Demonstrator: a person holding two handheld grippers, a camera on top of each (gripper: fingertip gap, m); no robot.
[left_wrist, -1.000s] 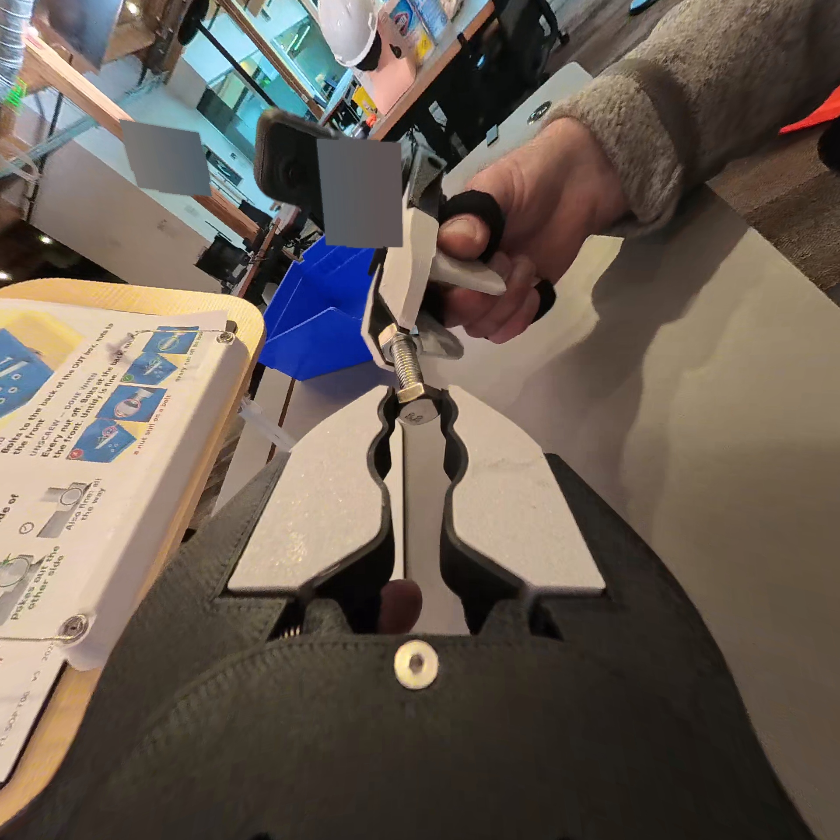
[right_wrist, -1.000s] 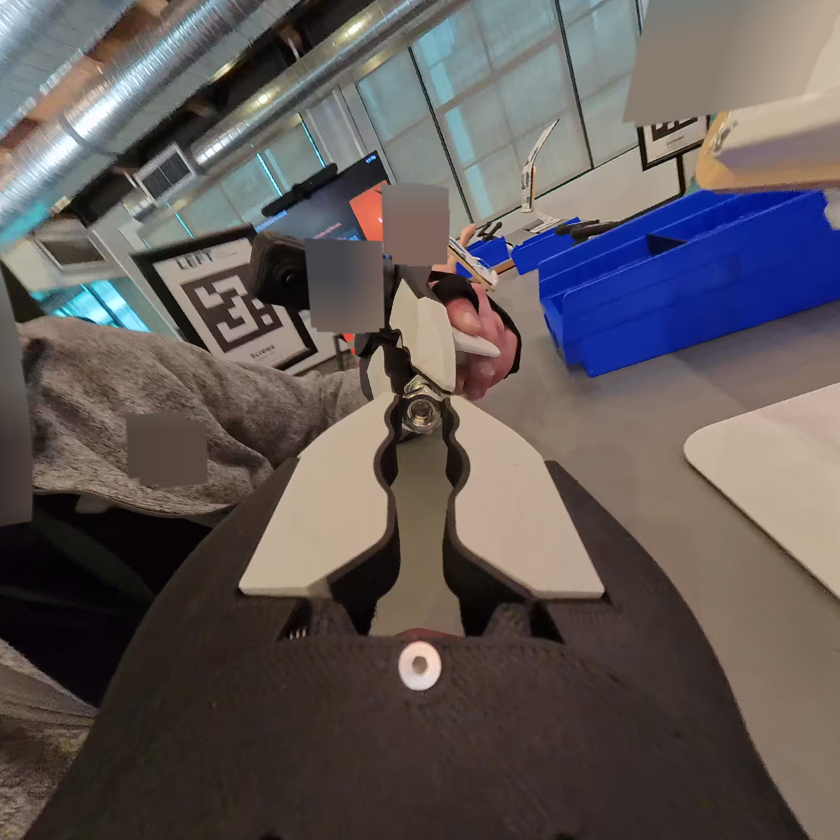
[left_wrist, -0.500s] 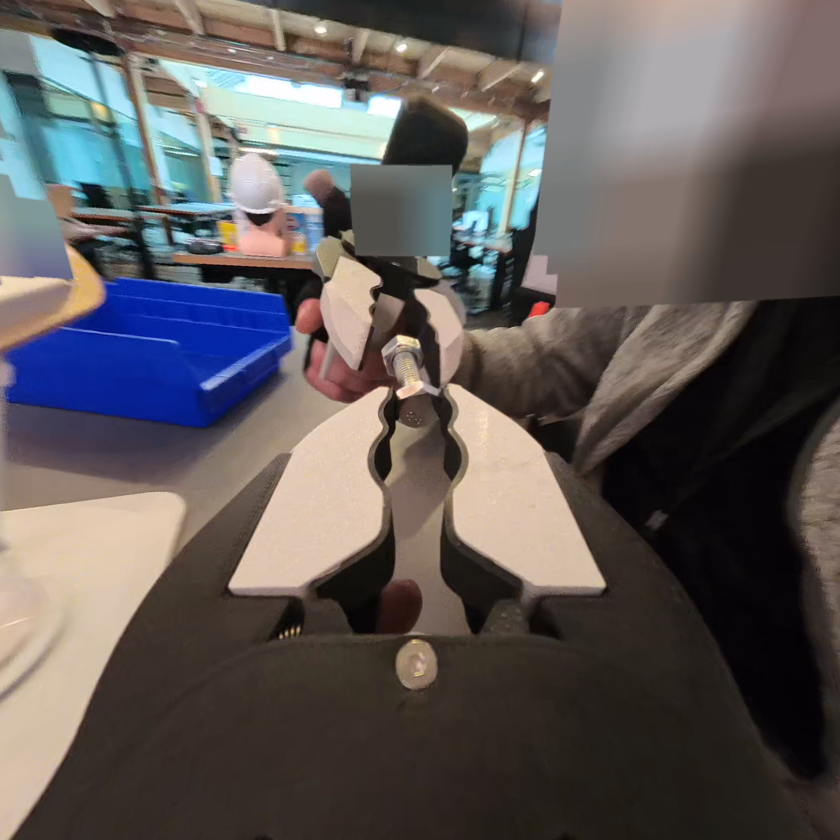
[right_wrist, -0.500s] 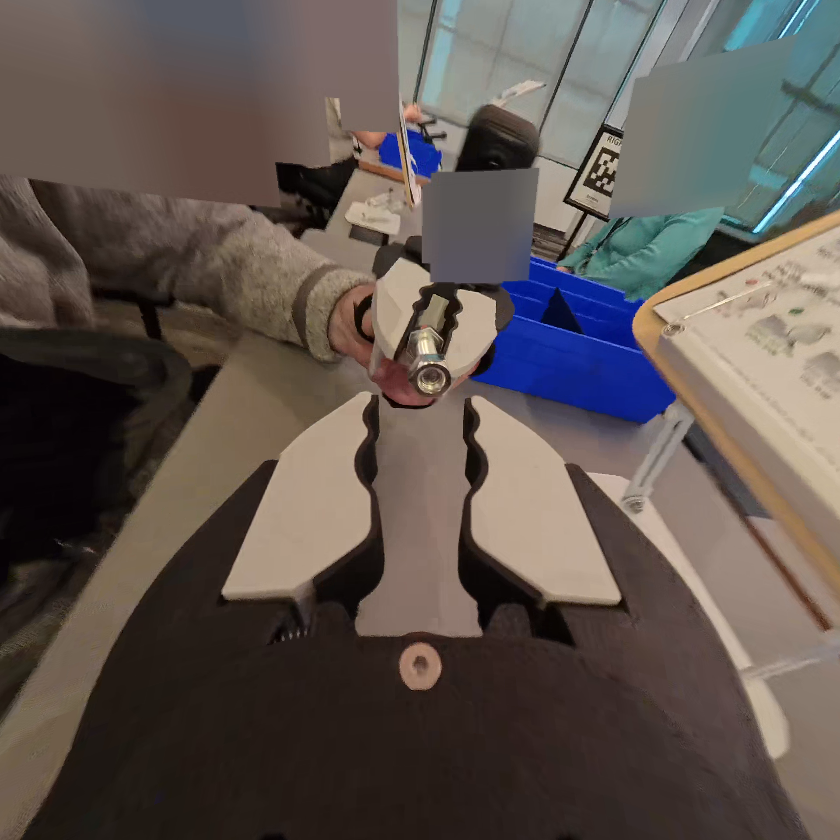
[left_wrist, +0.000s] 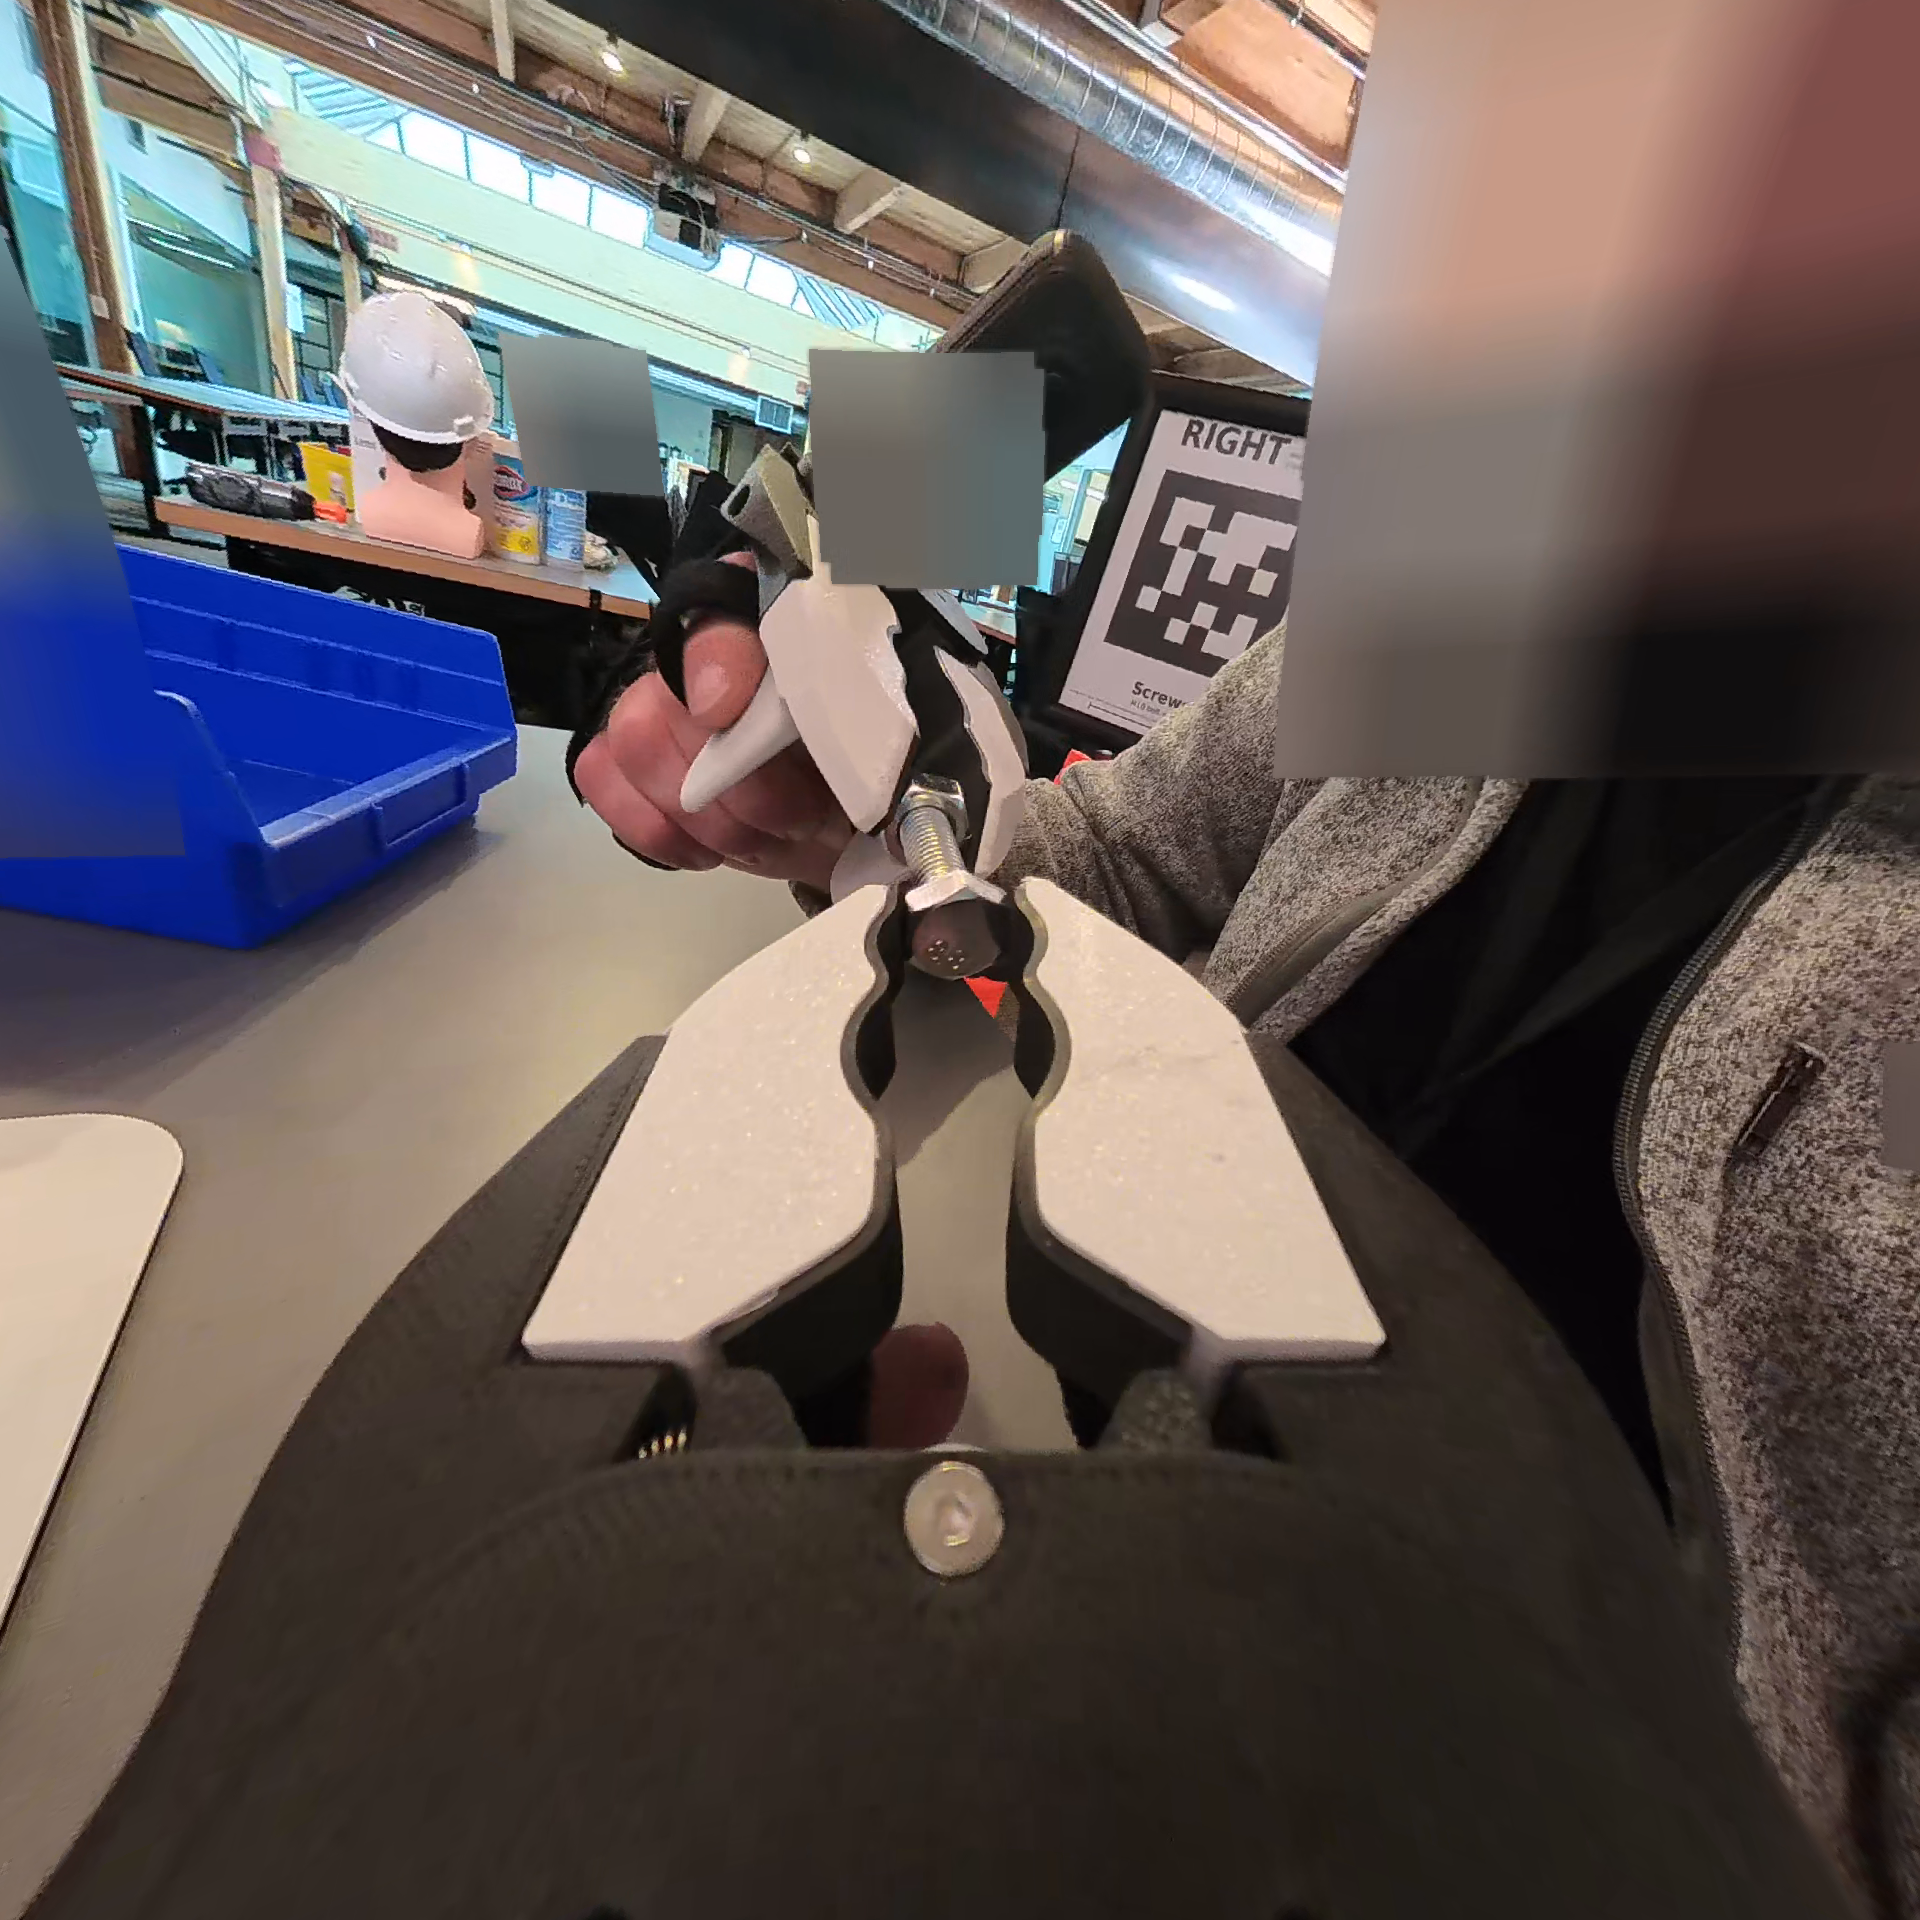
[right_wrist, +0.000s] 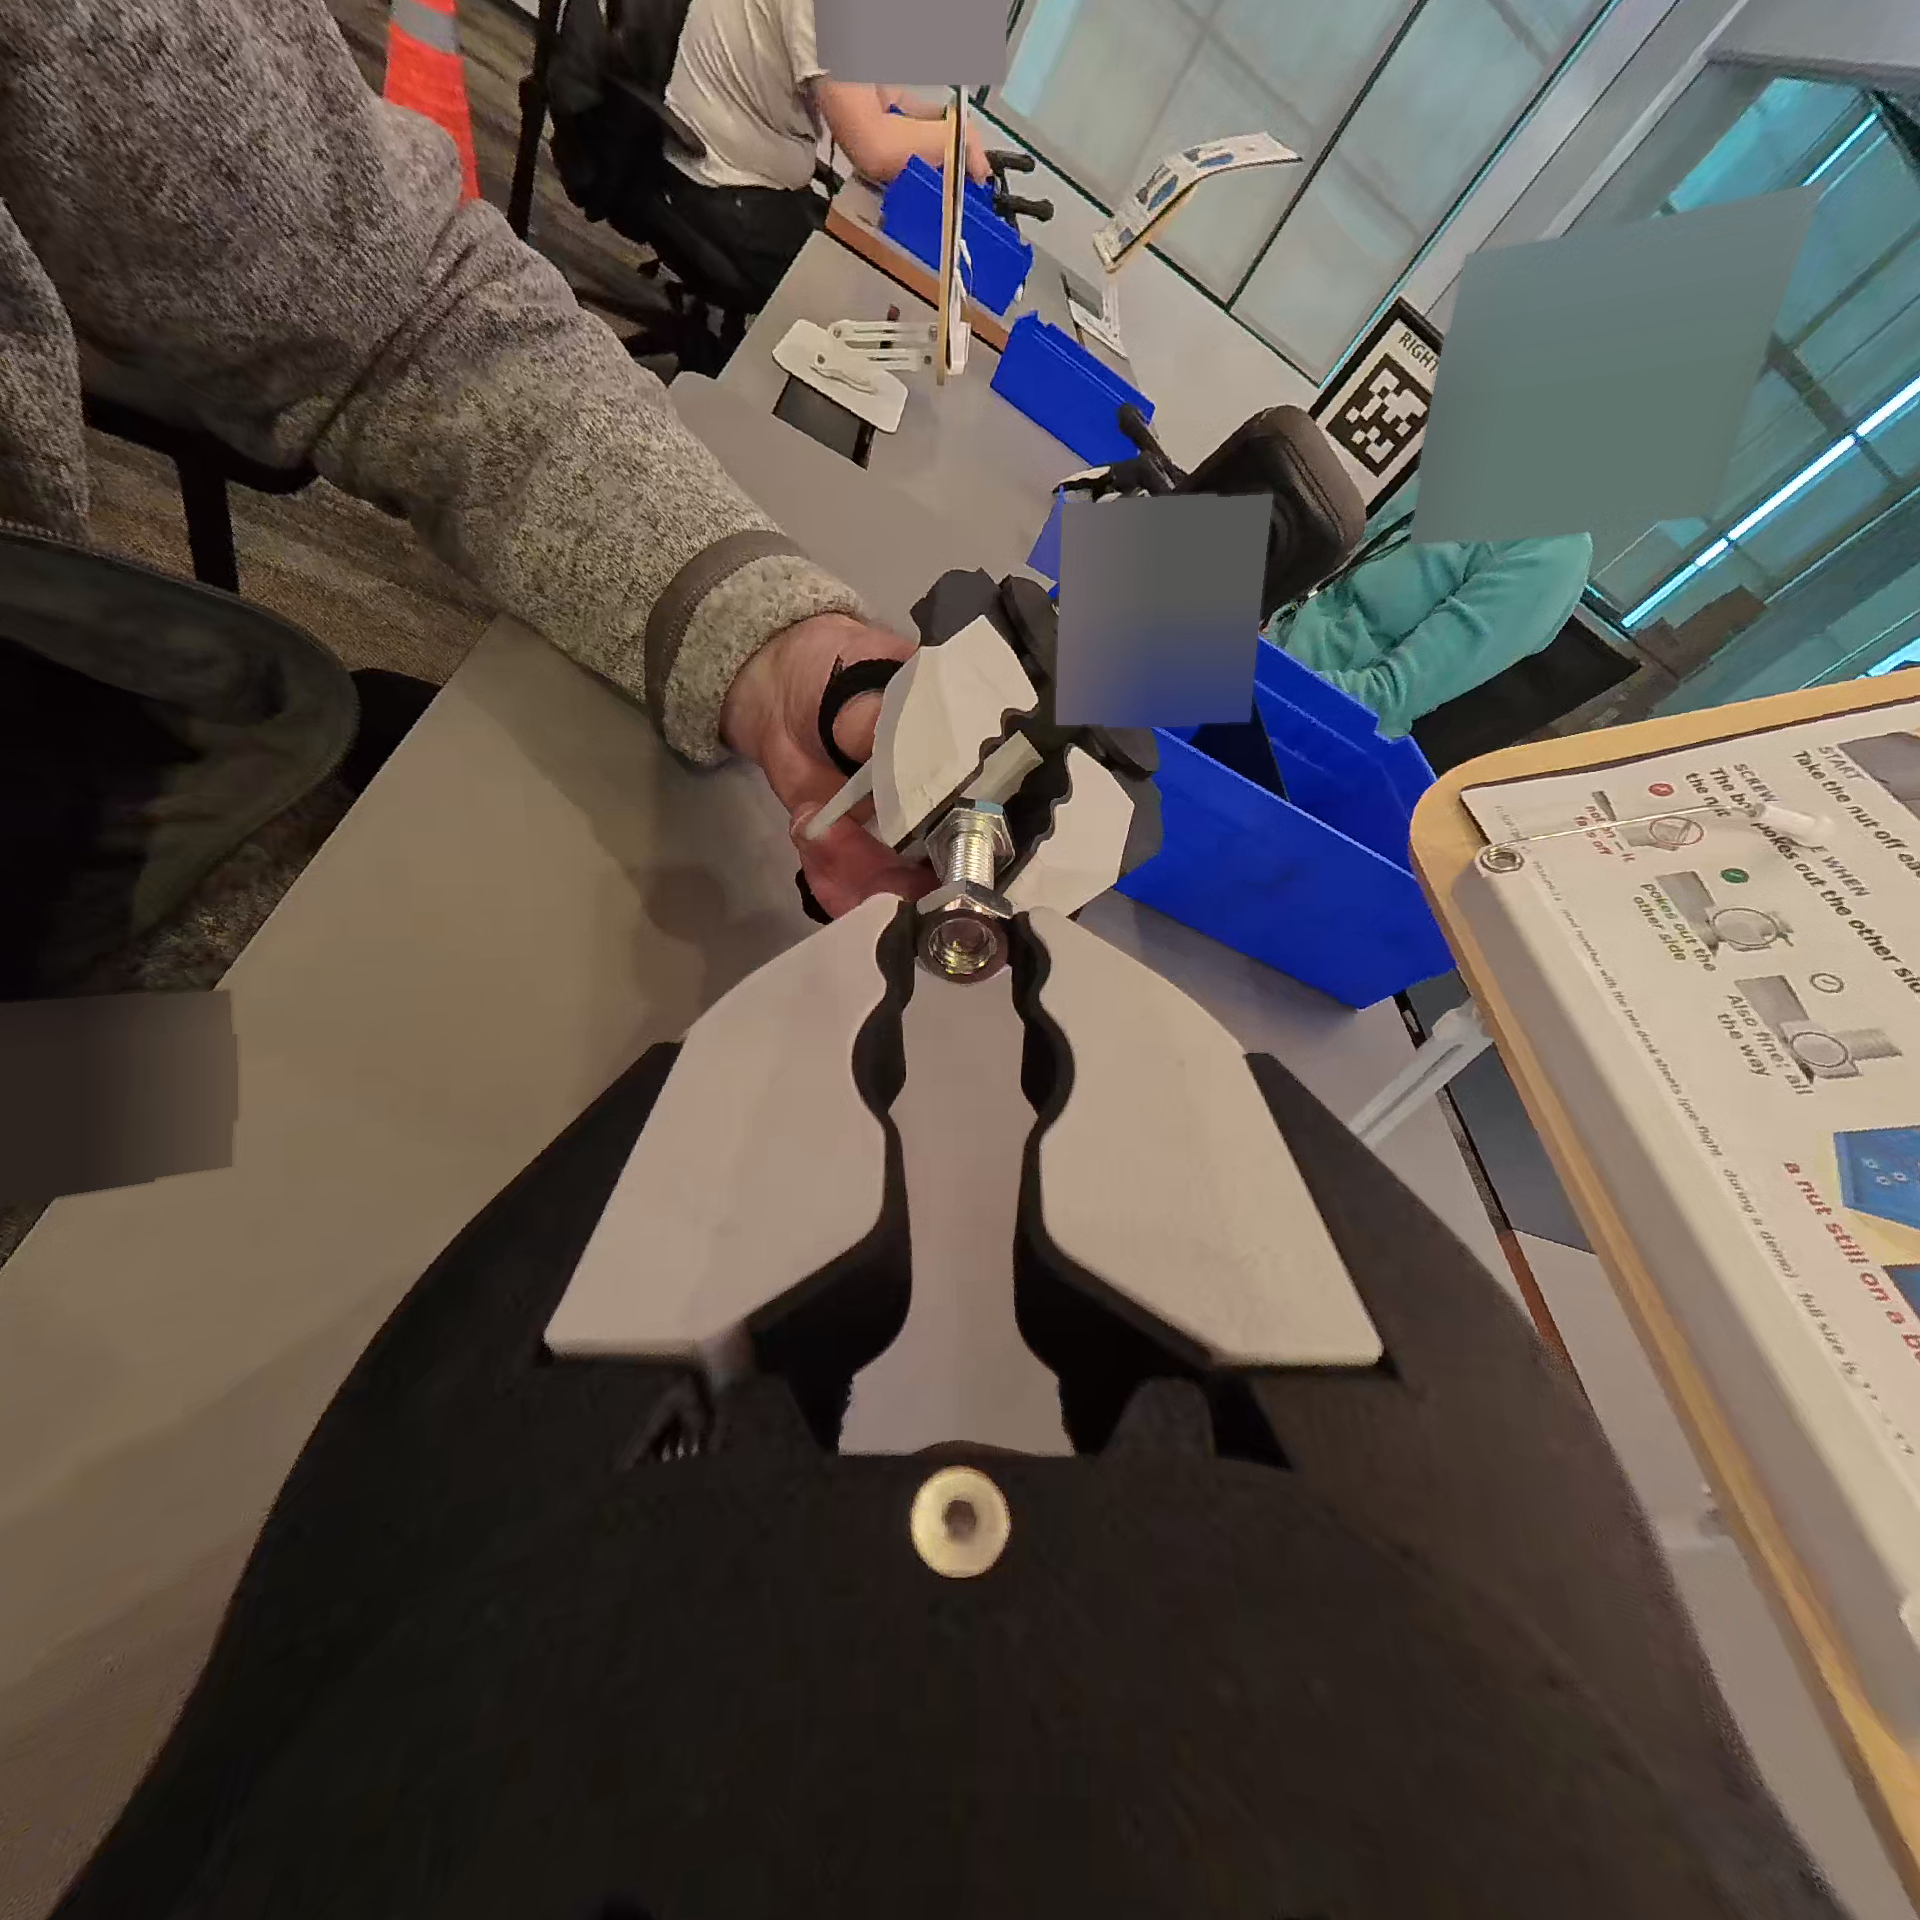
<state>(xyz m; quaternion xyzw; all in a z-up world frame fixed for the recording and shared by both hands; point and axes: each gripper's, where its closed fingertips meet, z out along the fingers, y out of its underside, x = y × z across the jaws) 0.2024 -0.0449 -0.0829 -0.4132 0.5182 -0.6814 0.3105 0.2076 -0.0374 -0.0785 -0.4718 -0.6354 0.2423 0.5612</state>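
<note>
- Left wrist view: a large workshop hall with wooden roof beams is seen in the background, and a grey table (left_wrist: 436, 1039) lies under the tongs.
- A blue bin (left_wrist: 312, 748) stands on the table far to the left of the tongs, and the corner of a white board (left_wrist: 62, 1247) lies at the left, nearer to the camera.
- The left gripper (left_wrist: 954, 914) is clamped by its tips on the hexagonal head of a silver bolt (left_wrist: 933, 842); both pads are pressed on the head.
- The threaded shaft is directed away from the tongs, up to the right gripper (left_wrist: 940, 790), which is held by a hand (left_wrist: 675, 769) in a grey sleeve.
- The nut (left_wrist: 935, 800) on the far end of the shaft is gripped between the white fingers of that other gripper.
- Right wrist view: a long grey table (right_wrist: 468, 935) before large windows is seen, with other persons sitting far behind.
- The right gripper (right_wrist: 961, 925) is closed on the silver nut (right_wrist: 961, 945); its threaded hole is turned to the camera.
- Beyond the tips the bolt (right_wrist: 966, 857) runs to the left gripper (right_wrist: 982, 821), where its head is clamped.
- Blue bins (right_wrist: 1278, 862) stand to the right beyond the tips, and a wooden board with a printed sheet (right_wrist: 1714, 987) is at the right edge.
</note>
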